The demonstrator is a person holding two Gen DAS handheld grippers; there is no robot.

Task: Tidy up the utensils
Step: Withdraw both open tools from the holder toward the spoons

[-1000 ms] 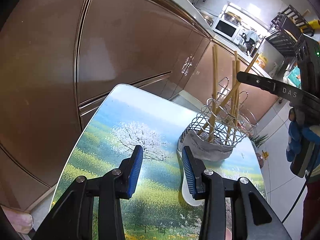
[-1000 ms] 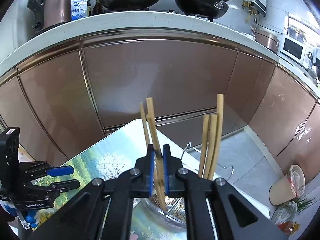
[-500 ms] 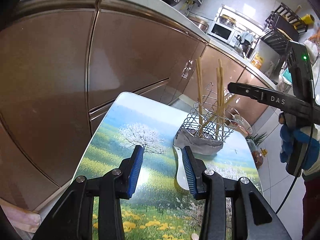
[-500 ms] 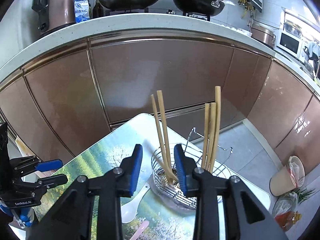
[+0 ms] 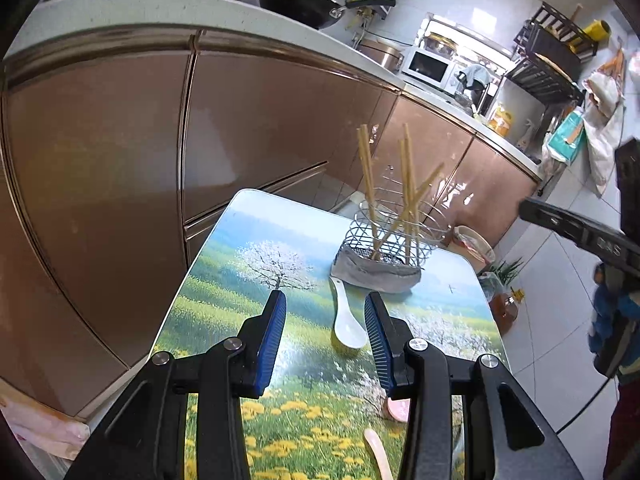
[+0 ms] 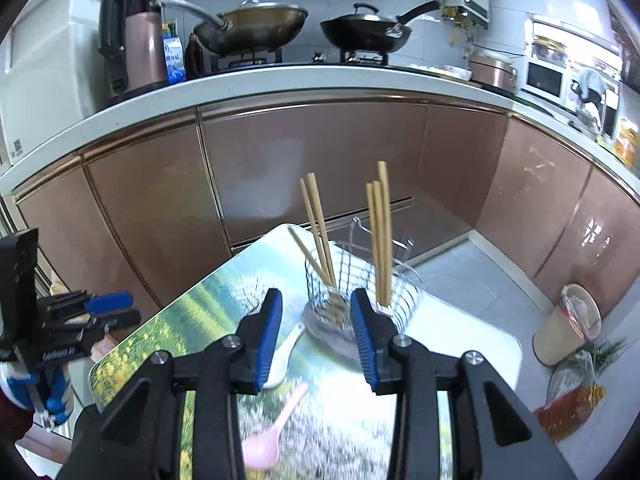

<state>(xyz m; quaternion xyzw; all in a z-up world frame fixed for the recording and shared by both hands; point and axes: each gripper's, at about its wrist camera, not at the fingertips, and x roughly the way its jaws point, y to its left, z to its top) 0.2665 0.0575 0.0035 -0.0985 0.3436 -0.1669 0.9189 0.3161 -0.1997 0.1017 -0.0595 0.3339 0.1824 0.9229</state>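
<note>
Nearest in the left wrist view, the left tool hangs above the bench with its blue pads apart and nothing between them. Low at the near edge lie two pink spoons — one partly hidden behind the tool's right finger, the other just nearer.

The right tool is opening, its pads apart and gripping nothing; a pink spoon lies below it on the bench.

A little farther, a white spoon rests with its bowl toward the near side and its handle reaching to the grey cloth. On that cloth stands the wire basket, toward the far right of the bench — wooden chopsticks stand in it, leaning at several angles.

Beyond are brown cabinet doors.
</note>
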